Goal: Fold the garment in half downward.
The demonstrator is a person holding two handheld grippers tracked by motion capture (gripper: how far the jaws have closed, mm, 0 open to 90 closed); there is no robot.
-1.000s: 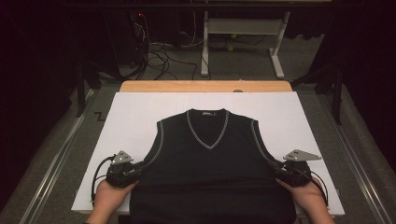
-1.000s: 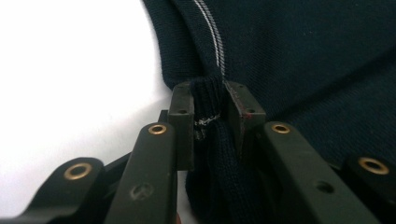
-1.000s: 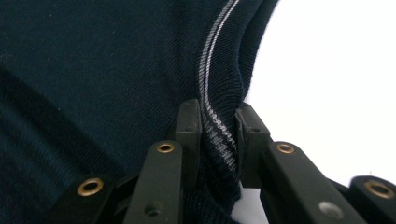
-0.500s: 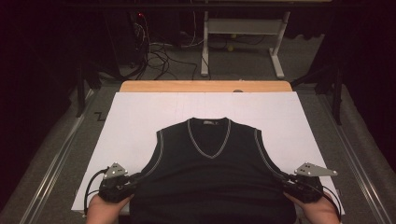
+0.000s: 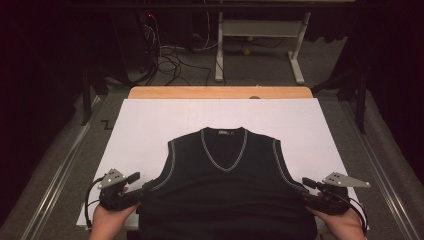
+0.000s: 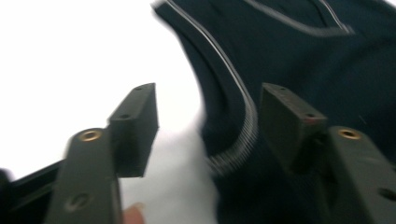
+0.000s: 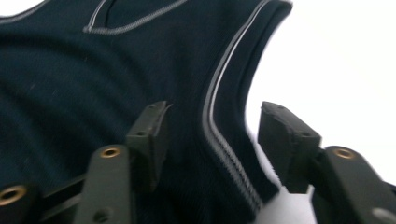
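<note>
On the white board point(image 5: 150, 125) the vest point(image 5: 225, 190) lies before us at the near edge, our left gripper point(image 5: 142, 187) at its eight o'clock, our right gripper point(image 5: 305, 192) at its four o'clock.

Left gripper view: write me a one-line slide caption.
Left gripper, jaws just opened, straddles the striped armhole edge of the dark sleeveless sweater lying on the white table cover.

No readable text or labels

Left gripper point(image 5: 142, 186) and right gripper point(image 5: 306, 192) low at either side, jaws just parted, nothing clamped.
</note>
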